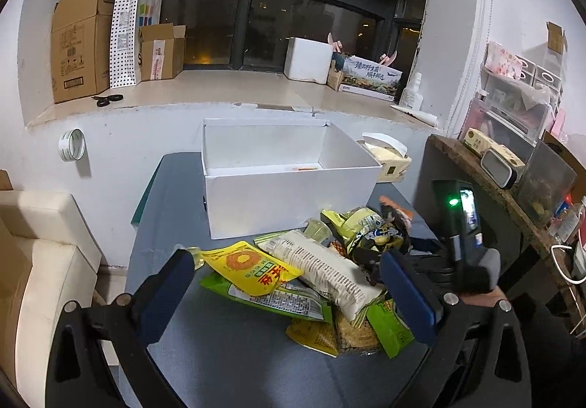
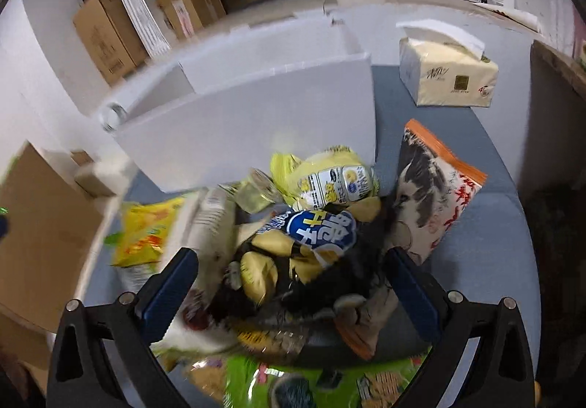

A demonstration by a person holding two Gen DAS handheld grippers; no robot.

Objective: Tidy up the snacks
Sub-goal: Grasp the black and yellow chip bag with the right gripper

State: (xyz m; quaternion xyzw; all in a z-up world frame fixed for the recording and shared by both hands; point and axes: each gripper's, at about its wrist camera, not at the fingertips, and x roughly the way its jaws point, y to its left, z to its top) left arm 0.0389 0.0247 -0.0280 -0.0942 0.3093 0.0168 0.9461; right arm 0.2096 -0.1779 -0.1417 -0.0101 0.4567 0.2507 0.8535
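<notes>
A pile of snack packets lies on the blue-grey table (image 1: 219,353) in front of an open white box (image 1: 289,203). In the left wrist view my left gripper (image 1: 289,263) is open over the pile, its fingers either side of a yellow packet (image 1: 252,269) and a long white packet (image 1: 322,269). My right gripper shows there as a black body (image 1: 465,236) at the pile's right. In the right wrist view my right gripper (image 2: 293,258) is open around a black and yellow chip bag (image 2: 315,243). A pale yellow bag (image 2: 333,181) and an orange-edged bag (image 2: 436,192) lie beyond. The white box (image 2: 249,129) stands behind.
A tissue pack (image 2: 447,74) sits right of the box. Cardboard boxes (image 1: 80,41) and a dotted paper bag (image 1: 126,34) stand on the window ledge. A cream sofa (image 1: 40,261) is on the left, a cluttered wooden shelf (image 1: 505,195) on the right.
</notes>
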